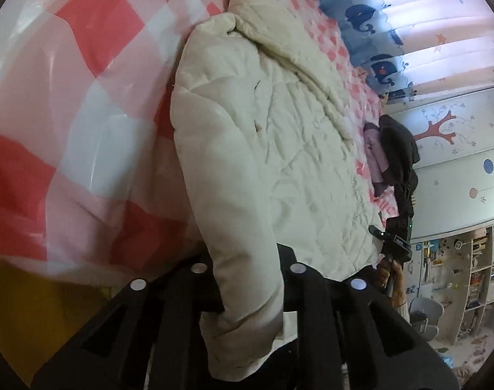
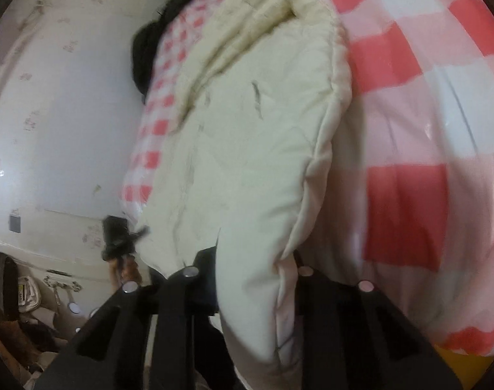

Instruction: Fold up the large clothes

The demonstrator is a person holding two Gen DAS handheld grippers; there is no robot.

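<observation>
A cream quilted jacket (image 1: 279, 130) lies lengthwise on a bed with a pink, red and white checked cover (image 1: 84, 97). In the left wrist view my left gripper (image 1: 248, 276) is shut on a near corner of the jacket, and the fabric bulges up between its fingers. In the right wrist view the same jacket (image 2: 247, 130) runs away over the checked cover (image 2: 425, 113), with my right gripper (image 2: 247, 276) shut on the other near corner. Each view shows the other gripper at the jacket's hem: the right gripper (image 1: 376, 232), the left gripper (image 2: 139, 232).
Dark clothes (image 1: 399, 149) and a pink garment (image 1: 376, 152) are piled at the bed's far edge. A whale-print curtain (image 1: 376, 16), a white wardrobe with a tree decal (image 1: 458, 146), shelves (image 1: 474, 276) and a chair (image 1: 425, 312) stand beyond. Something yellow (image 2: 458, 364) shows below the cover.
</observation>
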